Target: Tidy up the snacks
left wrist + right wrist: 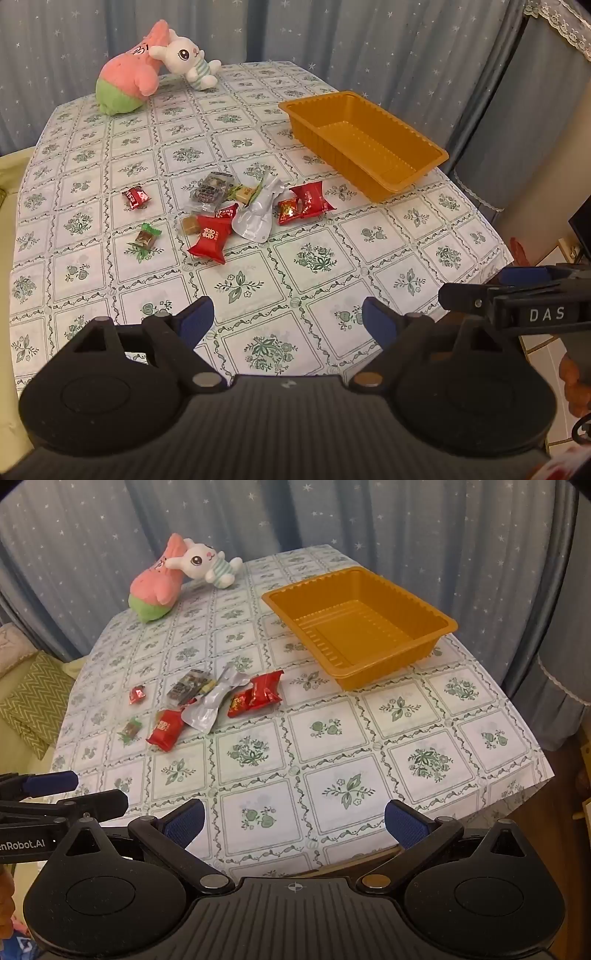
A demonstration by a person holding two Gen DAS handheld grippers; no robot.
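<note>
Several wrapped snacks lie in a loose pile (240, 210) mid-table: red packets (208, 240), a silver pouch (258, 210), a dark clear packet (212, 190). A small red candy (136, 196) and a green-wrapped candy (146, 236) lie apart to the left. The pile also shows in the right wrist view (218, 701). An empty orange tray (364, 142) (360, 626) stands at the back right. My left gripper (288, 321) is open and empty above the table's near edge. My right gripper (293, 819) is open and empty, beside the left one.
A pink plush (129, 83) and a white bunny plush (188, 61) sit at the table's far left corner. Blue starred curtains hang behind. The floral tablecloth (314, 258) covers the table. A green cushion (33, 698) lies left of the table.
</note>
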